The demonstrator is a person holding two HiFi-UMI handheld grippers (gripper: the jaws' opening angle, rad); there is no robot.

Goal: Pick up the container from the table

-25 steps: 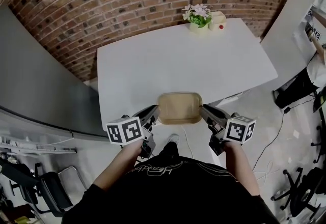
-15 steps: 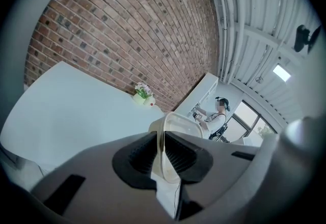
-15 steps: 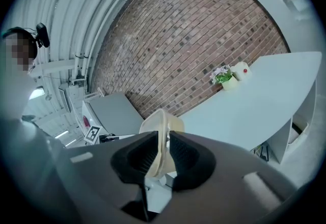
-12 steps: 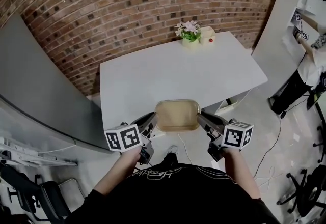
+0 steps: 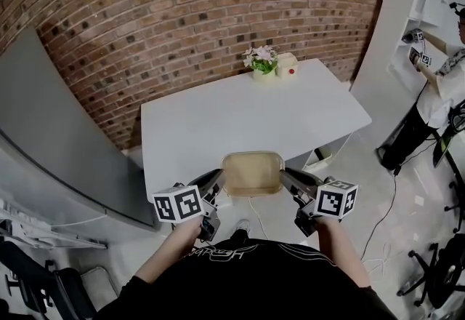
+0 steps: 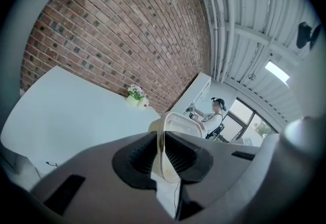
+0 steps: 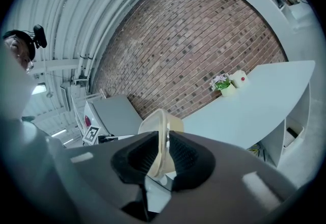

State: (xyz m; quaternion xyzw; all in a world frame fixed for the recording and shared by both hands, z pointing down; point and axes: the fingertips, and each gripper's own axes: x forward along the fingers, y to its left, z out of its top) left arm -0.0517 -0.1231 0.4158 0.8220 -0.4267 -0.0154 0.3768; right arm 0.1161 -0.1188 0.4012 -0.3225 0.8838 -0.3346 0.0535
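Observation:
A shallow beige container point(image 5: 251, 174) with a clear rim hangs in the air at the near edge of the white table point(image 5: 218, 118). My left gripper point(image 5: 217, 180) is shut on its left rim and my right gripper point(image 5: 285, 178) on its right rim. In the left gripper view the rim of the container point(image 6: 175, 125) stands pinched between the dark ribbed pads point(image 6: 142, 154). The right gripper view shows the container point(image 7: 163, 129) clamped the same way between its pads point(image 7: 183, 157). The container looks empty.
A small pot of flowers point(image 5: 261, 60) and a cream jar point(image 5: 287, 64) stand at the table's far edge by the brick wall. A grey panel point(image 5: 58, 137) leans at the left. A person point(image 5: 436, 93) stands by white shelves at the right. Cables lie on the floor.
Both grippers have lifted the container up and drawn it back toward me, off the tabletop. The table now sits farther away in the head view.

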